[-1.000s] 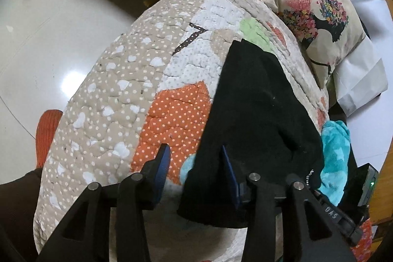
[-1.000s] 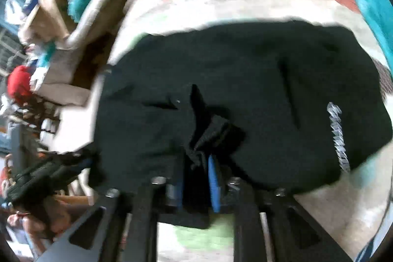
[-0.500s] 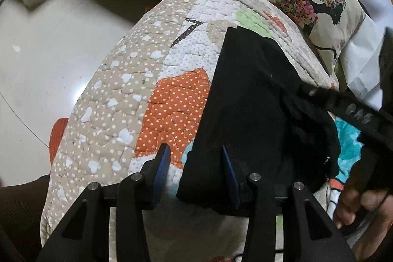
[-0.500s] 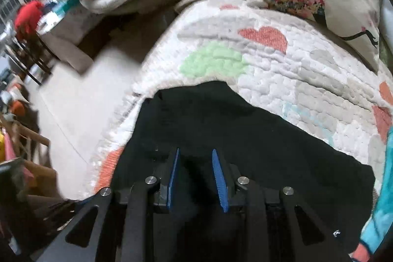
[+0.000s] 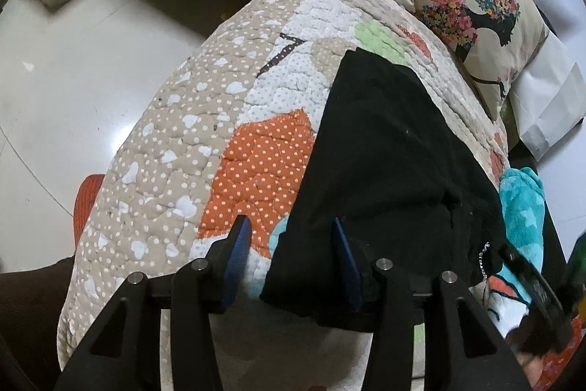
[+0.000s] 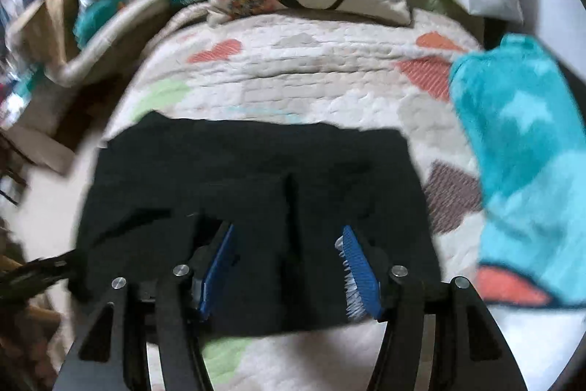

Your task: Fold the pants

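Observation:
Black pants (image 5: 384, 152) lie folded flat on a patchwork quilt (image 5: 175, 149). My left gripper (image 5: 291, 240) hovers at their near left corner. One blue pad is over the quilt and the other over the cloth. Its jaws are opening a little and press on nothing. In the right wrist view the pants (image 6: 256, 163) spread below my right gripper (image 6: 289, 251). Its jaws are opening wide, with cloth beneath them but not pinched. The right gripper (image 5: 531, 288) shows blurred at the left view's lower right, off the pants.
A cushion (image 5: 476, 10) printed with a flower-haired figure leans at the quilt's far end, beside a white bag (image 5: 549, 98). A turquoise star blanket (image 6: 523, 152) lies right of the pants. Shiny pale floor (image 5: 73, 61) drops away beyond the quilt's left edge.
The right gripper let go of the bunched fold of pants, its jaws widened, and it drew back off the cloth. The pants now lie flat. The left gripper stayed nearly still.

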